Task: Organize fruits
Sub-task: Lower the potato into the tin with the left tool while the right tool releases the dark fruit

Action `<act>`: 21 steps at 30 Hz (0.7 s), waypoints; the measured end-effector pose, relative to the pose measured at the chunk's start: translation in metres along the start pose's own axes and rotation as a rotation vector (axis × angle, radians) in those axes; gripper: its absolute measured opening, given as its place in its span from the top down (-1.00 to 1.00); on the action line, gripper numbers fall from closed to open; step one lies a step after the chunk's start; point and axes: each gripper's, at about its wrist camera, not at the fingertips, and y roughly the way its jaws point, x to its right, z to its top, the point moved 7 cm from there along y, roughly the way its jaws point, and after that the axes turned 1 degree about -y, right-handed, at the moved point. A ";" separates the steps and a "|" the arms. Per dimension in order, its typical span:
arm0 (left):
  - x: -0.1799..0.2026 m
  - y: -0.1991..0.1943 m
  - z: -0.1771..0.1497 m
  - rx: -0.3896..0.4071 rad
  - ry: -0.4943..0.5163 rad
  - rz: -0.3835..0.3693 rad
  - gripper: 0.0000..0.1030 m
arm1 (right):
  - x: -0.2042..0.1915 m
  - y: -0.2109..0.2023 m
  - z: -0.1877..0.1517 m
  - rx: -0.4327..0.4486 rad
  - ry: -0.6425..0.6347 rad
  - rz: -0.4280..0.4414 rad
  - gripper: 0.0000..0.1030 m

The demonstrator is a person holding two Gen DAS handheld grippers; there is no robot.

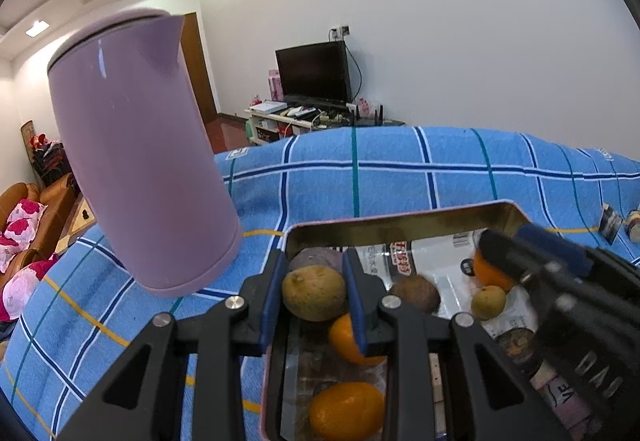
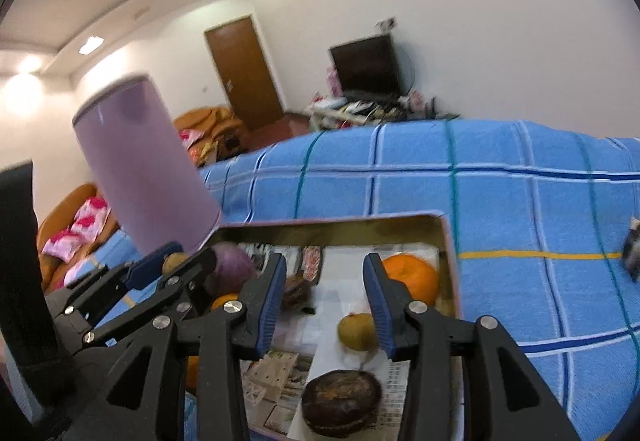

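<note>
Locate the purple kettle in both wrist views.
The purple kettle stands on the blue checked cloth, left of the metal tray in both views, close beside its far-left corner.

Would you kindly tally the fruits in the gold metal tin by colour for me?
Orange fruits: 3
Yellow-brown fruits: 2, one gripped by the left gripper
Dark brown fruits: 2
Purple fruit: 1
Total: 8

The left tool (image 1: 314, 301) hides part of an orange (image 1: 352, 341), and the tin (image 1: 400, 227) is cut off below.
</note>
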 end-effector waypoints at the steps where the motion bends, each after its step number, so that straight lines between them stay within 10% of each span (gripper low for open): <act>1: 0.002 -0.002 0.001 0.008 0.000 -0.006 0.39 | 0.003 -0.005 0.002 0.026 0.013 -0.014 0.17; 18: 0.019 -0.002 0.000 0.005 0.009 -0.060 0.35 | 0.041 -0.046 0.010 0.177 0.106 -0.187 -0.17; 21: 0.019 -0.004 -0.001 0.006 0.005 -0.044 -0.01 | 0.040 -0.046 0.009 0.178 0.099 -0.193 -0.17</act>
